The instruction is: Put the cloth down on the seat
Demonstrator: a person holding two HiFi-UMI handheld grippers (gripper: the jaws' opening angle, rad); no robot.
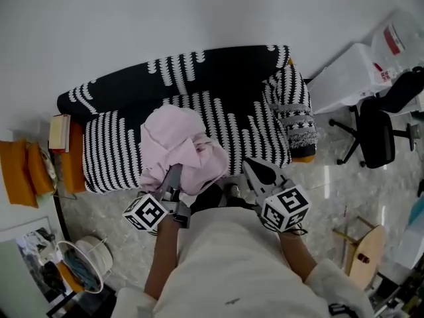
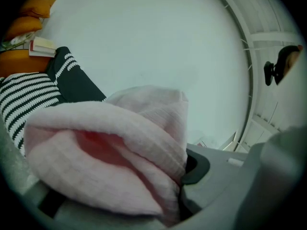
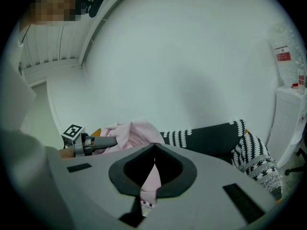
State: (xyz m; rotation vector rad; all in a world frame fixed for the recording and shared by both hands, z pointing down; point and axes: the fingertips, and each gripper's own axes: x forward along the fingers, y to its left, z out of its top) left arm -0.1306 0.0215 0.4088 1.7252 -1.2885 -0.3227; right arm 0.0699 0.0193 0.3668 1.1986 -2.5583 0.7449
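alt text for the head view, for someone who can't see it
Seen from above, a person's left gripper holds a bunched pink cloth over the seat of a black-and-white patterned sofa. The right gripper, shut and empty, points toward the seat beside it.

Two grippers — the left gripper (image 1: 173, 176) and the right gripper (image 1: 248, 165). One pink cloth (image 1: 175, 141), one patterned sofa (image 1: 218, 71), one black office chair (image 1: 377, 134).

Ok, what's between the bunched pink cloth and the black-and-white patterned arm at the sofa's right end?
Only bare black-and-white striped seat cover, shown in the head view, between the pink cloth and the sofa arm.
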